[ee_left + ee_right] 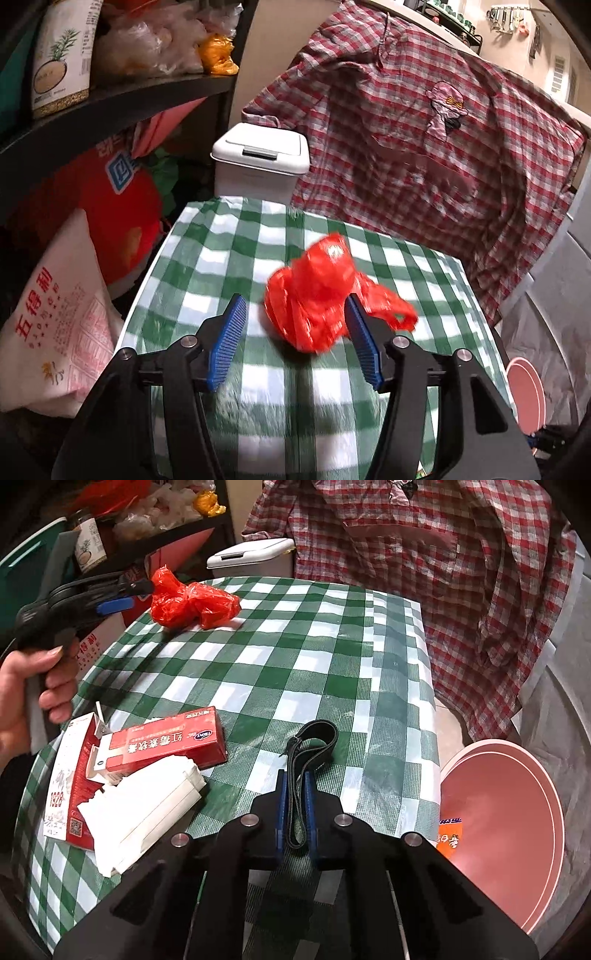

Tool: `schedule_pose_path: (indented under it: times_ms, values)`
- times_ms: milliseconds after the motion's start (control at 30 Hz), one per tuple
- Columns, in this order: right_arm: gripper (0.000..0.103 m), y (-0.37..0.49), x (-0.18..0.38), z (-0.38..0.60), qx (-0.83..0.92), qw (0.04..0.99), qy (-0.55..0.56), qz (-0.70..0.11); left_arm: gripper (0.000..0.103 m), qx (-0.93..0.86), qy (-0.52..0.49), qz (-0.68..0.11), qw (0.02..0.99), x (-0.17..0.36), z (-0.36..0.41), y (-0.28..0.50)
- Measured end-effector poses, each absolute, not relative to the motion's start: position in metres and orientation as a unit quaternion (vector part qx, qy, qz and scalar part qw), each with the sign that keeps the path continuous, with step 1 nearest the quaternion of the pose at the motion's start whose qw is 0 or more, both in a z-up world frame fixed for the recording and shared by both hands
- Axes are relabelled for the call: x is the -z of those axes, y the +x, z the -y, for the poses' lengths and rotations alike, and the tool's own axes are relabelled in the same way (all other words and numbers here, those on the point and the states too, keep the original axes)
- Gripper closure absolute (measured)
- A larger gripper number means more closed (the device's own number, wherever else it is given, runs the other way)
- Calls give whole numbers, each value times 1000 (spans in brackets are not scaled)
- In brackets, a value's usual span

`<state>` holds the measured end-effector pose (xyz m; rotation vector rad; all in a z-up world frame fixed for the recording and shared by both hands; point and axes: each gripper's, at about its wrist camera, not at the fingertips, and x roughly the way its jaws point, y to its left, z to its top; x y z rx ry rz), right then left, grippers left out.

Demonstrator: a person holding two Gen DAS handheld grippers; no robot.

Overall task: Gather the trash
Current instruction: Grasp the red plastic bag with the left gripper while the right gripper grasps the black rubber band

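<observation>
A crumpled red plastic bag [317,295] lies on the green-and-white checked tablecloth [221,258]; it also shows in the right wrist view [192,603]. My left gripper [295,314] is open, its blue fingers on either side of the bag's near end; it shows in the right wrist view [129,592] beside the bag. My right gripper [295,786] is shut on a black elastic band [308,753] that loops forward on the cloth. A white lidded trash bin [260,162] stands beyond the table's far edge.
A red box [166,744], a red-and-white carton [72,786] and folded white paper [144,808] lie at the table's near left. A pink bowl [506,823] sits right of the table. A checked shirt [424,140] hangs behind. Shelves with bags [74,295] stand left.
</observation>
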<state>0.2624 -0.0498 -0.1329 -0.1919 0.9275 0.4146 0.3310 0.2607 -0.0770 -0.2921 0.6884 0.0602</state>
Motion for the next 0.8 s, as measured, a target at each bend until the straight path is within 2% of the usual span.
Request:
schedule_pose_path:
  times_ms: [67,333,367,400,500,800]
  values:
    - [93,261,133,51,-201,868,-91,-444,42,-29,-145,-335,931,76,-261,337]
    - [93,256,129,56,-207,869,-94,-439,43,-32,-120,-350,929,72,-249,360]
    - [93,256,129,58,-206,870,-94,-438,51,-31,-122,-352,928,72,-250,362]
    - [93,256,128,59,-205,870,-93,-439,65,-28,-125,-356,926,74,-251,363]
    - [93,257,127,63,-203,871,-91,-438,80,-24,-120,-360,925,74,-249,363]
    - [94,248,104,67,-204,883,-85,-413,83,-23,-115,-341,933,37,-244,335]
